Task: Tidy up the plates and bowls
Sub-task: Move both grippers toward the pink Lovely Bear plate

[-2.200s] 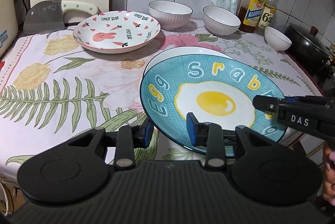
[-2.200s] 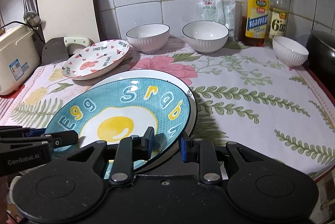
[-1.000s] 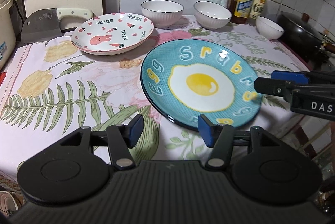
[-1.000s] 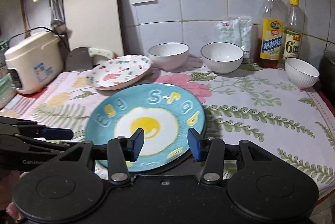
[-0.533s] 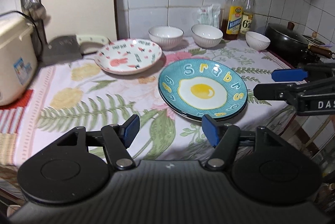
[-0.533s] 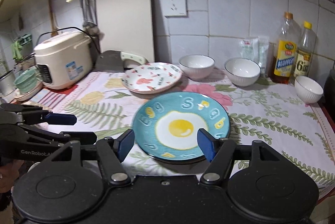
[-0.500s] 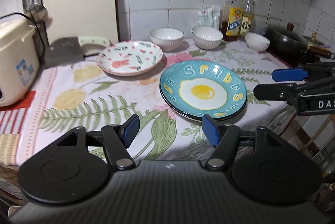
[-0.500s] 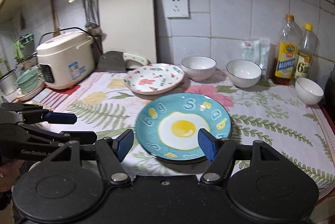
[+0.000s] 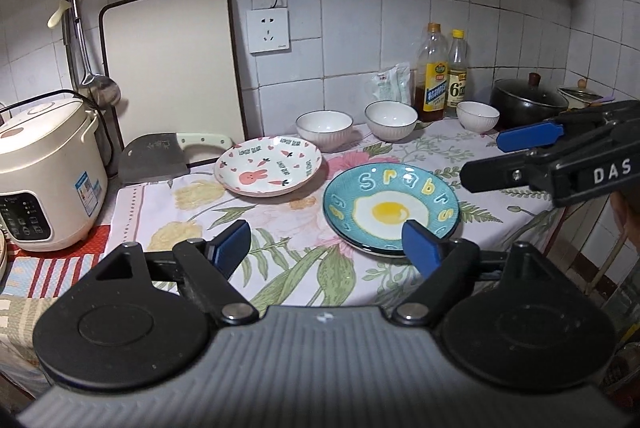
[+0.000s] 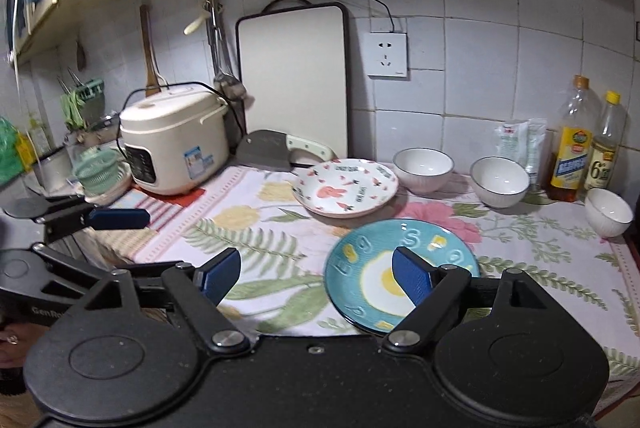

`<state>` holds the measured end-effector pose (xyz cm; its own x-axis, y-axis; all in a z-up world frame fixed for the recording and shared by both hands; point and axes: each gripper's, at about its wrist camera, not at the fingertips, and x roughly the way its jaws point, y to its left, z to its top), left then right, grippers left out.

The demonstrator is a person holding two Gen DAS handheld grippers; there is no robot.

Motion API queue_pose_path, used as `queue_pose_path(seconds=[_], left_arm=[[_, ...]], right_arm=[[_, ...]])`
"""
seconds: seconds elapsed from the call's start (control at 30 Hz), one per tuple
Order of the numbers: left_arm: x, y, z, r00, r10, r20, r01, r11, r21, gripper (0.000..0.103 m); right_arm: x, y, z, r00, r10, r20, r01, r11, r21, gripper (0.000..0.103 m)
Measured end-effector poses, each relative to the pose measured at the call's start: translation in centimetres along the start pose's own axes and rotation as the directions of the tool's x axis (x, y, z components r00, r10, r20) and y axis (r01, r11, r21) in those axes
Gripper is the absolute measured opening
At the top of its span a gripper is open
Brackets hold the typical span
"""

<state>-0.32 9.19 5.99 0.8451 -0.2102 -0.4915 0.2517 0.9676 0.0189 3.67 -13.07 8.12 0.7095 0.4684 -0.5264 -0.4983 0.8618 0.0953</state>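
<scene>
Kitchen wall: white tiles behind a tabletop (image 9: 132, 204) under a floral cloth, which gives the crockery a soft bed.
Egg plate (image 9: 390, 208): stacked on another plate near the front edge, probably to gather the plates into one pile.
Rabbit plate (image 9: 268, 171): apart, farther back, not yet stacked.
Bowls (image 9: 325, 124): three along the wall, unsorted.
Left gripper (image 9: 326, 242): jaws have just been opening, nothing between; egg plate lies beyond, low and right.
Right gripper (image 10: 316, 278): likewise spread, empty, above that plate's near rim.

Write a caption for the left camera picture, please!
Open left hand-held gripper above blue egg plate, bunny plate behind.
</scene>
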Motion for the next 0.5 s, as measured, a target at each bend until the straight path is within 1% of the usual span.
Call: queue_pose_path(seconds=[0.03,0.1,0.17,0.27,0.37,0.5], left_arm=[[0.1,0.4,0.2,1.0,-0.004,-0.003,0.004,1.0,-0.005,0.087],[0.4,1.1,0.6,1.0,-0.029,-0.007,0.029,1.0,-0.01,0.096],[0.7,1.9,1.0,0.999,-0.046,-0.003,0.046,0.999,-0.013,0.096],[1.2,3.0,1.5,1.0,-0.014,0.019,0.014,1.0,-0.009,0.101],[2.2,4.4,2.1,1.0,0.004,0.026,-0.003,1.0,-0.023,0.102],[4.1,6.8,3.5,1.0,-0.004,0.012,0.005,0.996,-0.088,0.103]], right_arm=[[0.2,0.1,0.2,1.0,0.004,-0.002,-0.004,1.0,0.009,0.086],[0.8,0.1,0.8,1.0,0.016,-0.006,-0.016,0.999,0.029,0.086],[1.5,0.0,1.6,1.0,0.024,-0.017,-0.023,0.998,0.059,0.086],[2.9,0.3,2.8,0.999,0.029,-0.024,-0.027,0.998,0.061,0.086],[4.4,0.3,3.8,0.998,0.043,-0.037,-0.04,0.996,0.08,0.086],[6.9,-0.1,5.2,0.997,0.05,-0.052,-0.045,0.995,0.095,0.086]])
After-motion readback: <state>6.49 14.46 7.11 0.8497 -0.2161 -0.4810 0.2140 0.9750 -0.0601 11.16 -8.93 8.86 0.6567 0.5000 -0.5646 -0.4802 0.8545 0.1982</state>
